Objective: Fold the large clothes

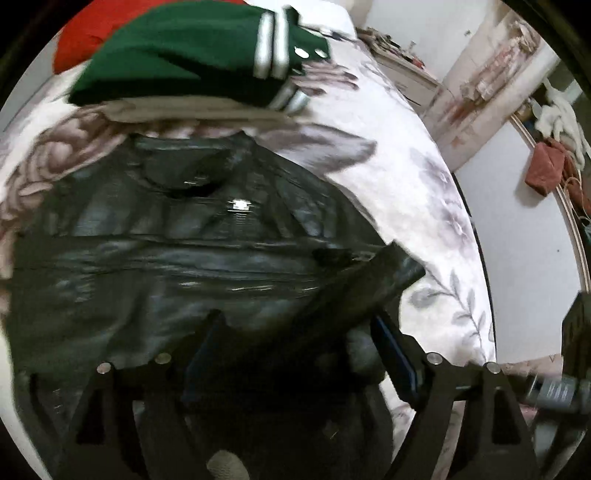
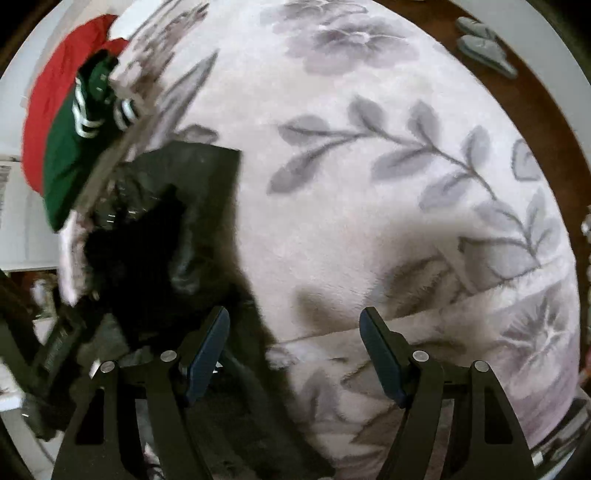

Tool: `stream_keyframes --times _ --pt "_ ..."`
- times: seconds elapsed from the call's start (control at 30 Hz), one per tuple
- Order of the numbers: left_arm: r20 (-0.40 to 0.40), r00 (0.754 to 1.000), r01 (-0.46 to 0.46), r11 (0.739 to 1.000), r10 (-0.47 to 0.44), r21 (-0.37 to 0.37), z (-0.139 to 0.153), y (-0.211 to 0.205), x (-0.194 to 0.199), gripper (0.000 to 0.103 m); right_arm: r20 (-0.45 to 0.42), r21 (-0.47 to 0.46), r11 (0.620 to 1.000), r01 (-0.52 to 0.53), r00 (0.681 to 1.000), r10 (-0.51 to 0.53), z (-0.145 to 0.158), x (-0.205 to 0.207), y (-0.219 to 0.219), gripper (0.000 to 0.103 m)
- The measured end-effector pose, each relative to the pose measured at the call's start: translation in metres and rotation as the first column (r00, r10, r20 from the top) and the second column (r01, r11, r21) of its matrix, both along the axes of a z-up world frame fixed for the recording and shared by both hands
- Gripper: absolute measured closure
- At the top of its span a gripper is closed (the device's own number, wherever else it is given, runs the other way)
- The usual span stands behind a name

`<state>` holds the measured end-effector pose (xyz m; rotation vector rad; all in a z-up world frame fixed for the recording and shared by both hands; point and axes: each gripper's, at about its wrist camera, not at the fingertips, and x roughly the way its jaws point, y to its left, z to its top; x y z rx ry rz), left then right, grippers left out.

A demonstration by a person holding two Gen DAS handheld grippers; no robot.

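Observation:
A black leather jacket lies spread on a bed with a floral blanket. My left gripper hovers over the jacket's near edge with its jaws wide apart. A black sleeve runs loosely between the fingers, and neither pad presses on it. My right gripper stands open above the bare blanket, holding nothing. From that side the jacket is off to the left of the fingers.
Beyond the jacket's collar lies a folded green garment with white stripes, beside a red one. Grey slippers sit on the brown floor past the bed's edge. Bags and clutter hang by the wall on the right.

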<state>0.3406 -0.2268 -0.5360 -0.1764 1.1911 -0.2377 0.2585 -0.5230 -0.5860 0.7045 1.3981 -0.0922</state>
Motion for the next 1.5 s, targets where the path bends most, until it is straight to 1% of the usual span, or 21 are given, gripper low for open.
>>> stream_keyframes --times 0.1,0.2,0.27,0.33,0.37,0.43,0.47,0.5,0.57,0.6,0.73,0.83,0.9,0.97,1.07,1.13,1.2,1.23,1.3,1.4,1.5 --pt "0.004 0.996 -0.087 0.996 0.087 0.025 0.019 0.043 -0.011 0.020 0.031 0.072 0.997 -0.001 1.000 -0.002 0.012 0.008 -0.003 0.028" --pt "-0.004 0.974 -0.227 0.971 0.228 0.072 0.026 0.104 -0.021 0.020 0.046 0.154 0.988 -0.004 0.999 -0.003 0.015 0.024 0.008 0.028" --pt "-0.022 0.953 -0.296 0.944 0.302 0.149 0.014 0.138 -0.021 0.020 0.050 0.189 0.982 -0.022 0.999 0.013 0.011 0.041 0.020 0.028" --pt "-0.026 0.924 -0.360 0.889 0.382 0.284 -0.010 0.172 -0.017 0.020 0.042 0.197 0.979 -0.050 0.998 0.043 0.002 0.059 0.033 0.028" --pt "-0.031 0.911 -0.380 0.865 0.412 0.329 -0.022 0.187 -0.013 0.020 0.038 0.201 0.977 -0.067 0.997 0.060 -0.003 0.067 0.041 0.028" --pt "-0.045 0.896 -0.392 0.833 0.442 0.392 -0.047 0.207 0.000 0.020 0.021 0.215 0.972 -0.098 0.995 0.096 -0.013 0.080 0.058 0.029" --pt "-0.050 0.892 -0.392 0.825 0.449 0.407 -0.054 0.214 0.004 0.020 0.014 0.207 0.971 -0.121 0.993 0.121 -0.017 0.085 0.066 0.034" --pt "-0.055 0.892 -0.390 0.824 0.450 0.411 -0.063 0.220 0.009 0.017 0.018 0.181 0.973 -0.139 0.990 0.139 -0.020 0.090 0.075 0.058" --pt "-0.056 0.893 -0.380 0.816 0.446 0.435 -0.074 0.225 0.017 0.003 -0.007 0.081 0.983 -0.165 0.986 0.166 -0.019 0.099 0.089 0.083" --pt "-0.050 0.895 -0.377 0.813 0.442 0.443 -0.076 0.225 0.018 0.001 0.012 0.057 0.983 -0.173 0.985 0.173 -0.015 0.101 0.094 0.088" --pt "-0.055 0.893 -0.385 0.823 0.446 0.416 -0.082 0.231 0.015 0.000 0.103 -0.012 0.977 -0.213 0.972 0.214 0.014 0.100 0.102 0.092" --pt "-0.073 0.880 -0.415 0.833 0.470 0.366 -0.084 0.237 0.012 0.000 0.072 -0.046 0.975 -0.218 0.973 0.221 -0.001 0.095 0.099 0.093" --pt "-0.077 0.879 -0.412 0.831 0.470 0.374 -0.083 0.235 0.012 0.000 -0.004 -0.053 0.971 -0.234 0.972 0.234 -0.030 0.096 0.097 0.093" --pt "-0.081 0.882 -0.398 0.826 0.464 0.398 -0.077 0.232 0.012 0.000 -0.034 -0.055 0.964 -0.260 0.965 0.258 -0.042 0.100 0.101 0.092" --pt "-0.059 0.888 -0.384 0.806 0.456 0.450 -0.063 0.225 0.010 0.000 -0.053 -0.020 0.966 -0.256 0.966 0.255 -0.035 0.104 0.097 0.089" --pt "-0.020 0.895 -0.380 0.784 0.446 0.490 -0.048 0.217 0.002 0.000 -0.035 0.015 0.970 -0.244 0.969 0.244 -0.021 0.101 0.089 0.085" --pt "0.014 0.906 -0.374 0.785 0.423 0.494 -0.039 0.209 -0.009 0.000 -0.027 -0.002 0.968 -0.250 0.968 0.250 -0.005 0.092 0.083 0.082" --pt "0.027 0.910 -0.370 0.780 0.414 0.504 -0.037 0.205 -0.014 0.000 -0.023 -0.007 0.967 -0.254 0.967 0.254 0.001 0.086 0.081 0.076" --pt "0.045 0.919 -0.357 0.780 0.391 0.514 -0.041 0.203 -0.020 0.000 -0.040 -0.022 0.961 -0.275 0.961 0.274 0.007 0.075 0.082 0.057" --pt "0.014 0.929 -0.316 0.773 0.370 0.551 -0.066 0.201 -0.022 0.000 -0.114 -0.056 0.933 -0.354 0.931 0.347 -0.001 0.057 0.099 0.054" --pt "0.023 0.935 -0.313 0.791 0.355 0.526 -0.079 0.205 -0.019 0.000 -0.185 -0.067 0.911 -0.408 0.902 0.391 -0.028 0.054 0.121 0.054"
